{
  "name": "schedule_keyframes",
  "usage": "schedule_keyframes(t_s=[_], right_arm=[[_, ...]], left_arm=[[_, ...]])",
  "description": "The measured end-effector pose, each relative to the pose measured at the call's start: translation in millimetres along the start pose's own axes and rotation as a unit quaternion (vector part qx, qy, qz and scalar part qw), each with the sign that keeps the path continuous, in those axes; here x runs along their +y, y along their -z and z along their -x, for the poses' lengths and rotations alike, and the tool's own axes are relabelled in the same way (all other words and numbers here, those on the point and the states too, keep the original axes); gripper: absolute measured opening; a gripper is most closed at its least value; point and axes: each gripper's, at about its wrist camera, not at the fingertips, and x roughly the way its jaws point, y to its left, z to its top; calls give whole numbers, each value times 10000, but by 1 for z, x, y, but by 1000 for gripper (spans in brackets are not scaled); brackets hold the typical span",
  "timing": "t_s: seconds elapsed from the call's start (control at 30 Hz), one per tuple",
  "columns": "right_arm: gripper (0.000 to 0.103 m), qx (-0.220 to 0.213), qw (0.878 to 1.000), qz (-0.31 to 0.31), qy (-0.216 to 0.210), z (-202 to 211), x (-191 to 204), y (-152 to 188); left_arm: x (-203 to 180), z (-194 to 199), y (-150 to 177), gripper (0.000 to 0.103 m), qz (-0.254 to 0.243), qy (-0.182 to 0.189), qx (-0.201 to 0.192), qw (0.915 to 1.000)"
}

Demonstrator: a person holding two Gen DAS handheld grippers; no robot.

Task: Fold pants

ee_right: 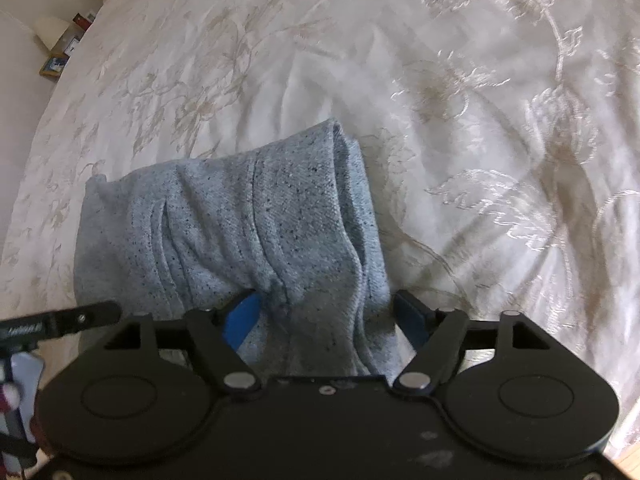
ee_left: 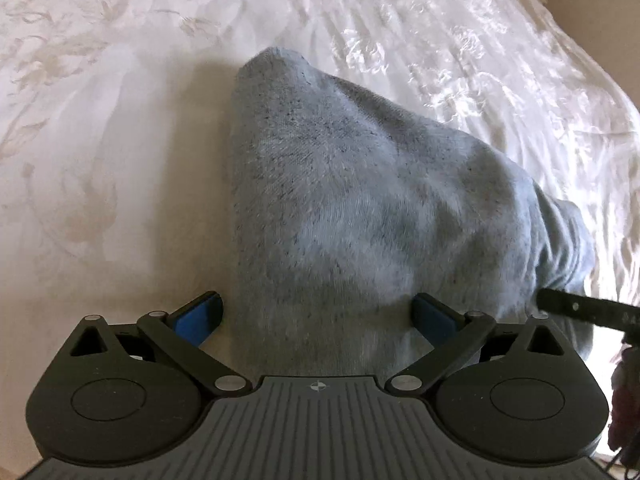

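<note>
The grey-blue speckled pants [ee_left: 360,200] lie folded into a thick bundle on the white bed cover. My left gripper [ee_left: 318,316] is open, its blue-padded fingers [ee_left: 200,318] standing wide on either side of the bundle's near end. In the right wrist view the pants [ee_right: 248,224] show seams and folds, with the folded edge at the far right. My right gripper [ee_right: 326,318] is open too, with cloth lying between its blue fingers [ee_right: 244,318]. Whether the pads touch the cloth I cannot tell.
The white embroidered bed cover [ee_right: 460,100] spreads all around the bundle. The bed's edge and a beige floor with small items [ee_right: 60,52] show at the far left. The other gripper's black finger [ee_left: 580,308] pokes in at the right edge of the left view.
</note>
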Motion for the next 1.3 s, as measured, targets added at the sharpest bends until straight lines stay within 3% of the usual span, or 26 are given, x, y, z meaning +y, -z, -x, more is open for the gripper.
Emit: schedule_keyframes(t_s=[0.43, 0.73, 1.03, 1.07, 1.1, 1.17, 1.2, 1.3], right_arm=[[103, 265, 9991, -204, -244, -30, 6, -19], [103, 276, 9987, -315, -286, -55, 13, -28], [103, 261, 9985, -332, -356, -53, 8, -25], [101, 255, 9985, -309, -382, -48, 6, -23], [83, 216, 9985, -257, -429, -43, 4, -20], [57, 174, 9982, 47, -579, -33, 7, -19], [46, 177, 9979, 121, -616, -28, 9, -19], [30, 31, 9971, 487, -589, -11, 21, -17]], left_arm=[[-10, -29, -15, 103, -79, -74, 238, 9997], [-18, -32, -19, 103, 63, -172, 160, 9997], [-10, -29, -16, 103, 100, -38, 129, 9999], [-11, -28, -14, 103, 109, -52, 84, 9999], [-10, -25, -14, 100, 106, -76, 33, 9999], [-14, -17, -9, 84, 87, -78, -120, 9999], [-17, -13, -7, 71, 84, -96, -189, 9997], [-26, 1, -2, 43, 55, -270, -420, 9987]])
